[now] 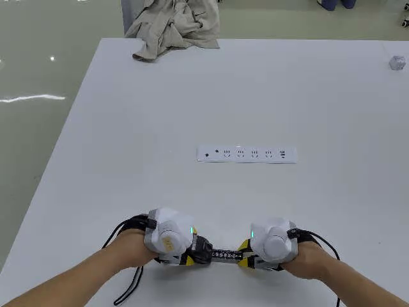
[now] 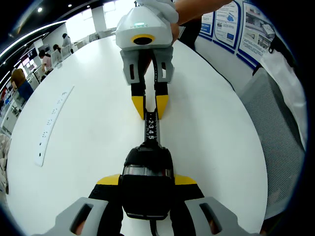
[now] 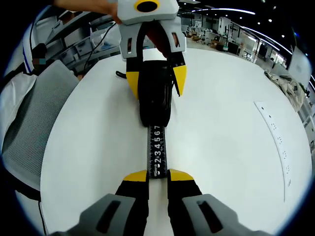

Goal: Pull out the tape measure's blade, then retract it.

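Head view high above the table [image 1: 255, 96]; gripper views low, close, head-on along the shared blade [image 2: 150, 130]

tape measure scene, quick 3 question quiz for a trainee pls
1. True or false: the left gripper is clamped on the tape measure case.
2. The blade is: A) fully retracted; B) partly out, its end pinched by the right gripper; C) coiled on the floor.
3. What white item lies on the table beyond both grippers?
Key: 1 true; 2 B; 3 the power strip.
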### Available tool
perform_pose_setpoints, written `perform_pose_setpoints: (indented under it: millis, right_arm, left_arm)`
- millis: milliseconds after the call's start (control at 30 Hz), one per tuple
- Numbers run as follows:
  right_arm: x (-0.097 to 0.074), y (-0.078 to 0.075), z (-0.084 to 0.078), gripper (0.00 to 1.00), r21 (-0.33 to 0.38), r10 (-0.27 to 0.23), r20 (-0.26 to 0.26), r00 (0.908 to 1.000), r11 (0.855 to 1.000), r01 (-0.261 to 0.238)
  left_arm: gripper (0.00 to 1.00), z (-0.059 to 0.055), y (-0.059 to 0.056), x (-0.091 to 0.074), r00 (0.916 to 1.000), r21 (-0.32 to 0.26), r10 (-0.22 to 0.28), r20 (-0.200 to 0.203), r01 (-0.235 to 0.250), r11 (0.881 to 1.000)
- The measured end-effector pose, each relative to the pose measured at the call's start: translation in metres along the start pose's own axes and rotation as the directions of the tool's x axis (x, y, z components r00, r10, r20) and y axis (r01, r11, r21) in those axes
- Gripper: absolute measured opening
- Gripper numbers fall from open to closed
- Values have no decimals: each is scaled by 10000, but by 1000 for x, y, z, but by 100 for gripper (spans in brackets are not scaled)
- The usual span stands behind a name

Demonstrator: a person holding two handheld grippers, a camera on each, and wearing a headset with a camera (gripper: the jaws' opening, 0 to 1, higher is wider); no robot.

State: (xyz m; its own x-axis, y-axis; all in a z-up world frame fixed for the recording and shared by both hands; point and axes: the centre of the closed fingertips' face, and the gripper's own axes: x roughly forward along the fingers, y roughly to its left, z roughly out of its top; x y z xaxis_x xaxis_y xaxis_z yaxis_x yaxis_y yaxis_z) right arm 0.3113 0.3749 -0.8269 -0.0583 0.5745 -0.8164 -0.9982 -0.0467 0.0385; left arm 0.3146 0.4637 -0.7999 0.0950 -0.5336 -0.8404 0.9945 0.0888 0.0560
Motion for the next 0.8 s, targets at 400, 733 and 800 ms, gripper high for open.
perform_pose_setpoints:
  millis: [400,733,800]
  right_arm:
    - [-8,0,-10,13,2,-25,-94,10000,10000,25]
    - [-14,-1,-21,13,150,-94,-104,9999,9998,96]
    - [-17,-1,-23,13,173,-116,-122,9999,9998,119]
  left_arm:
    - [34,0,0,-1,10000,55,6,-17,-5,10000]
    - [34,0,0,0,10000,12,5,-25,-5,10000]
    - [34,0,0,0,10000,8,8,-18,-8,10000]
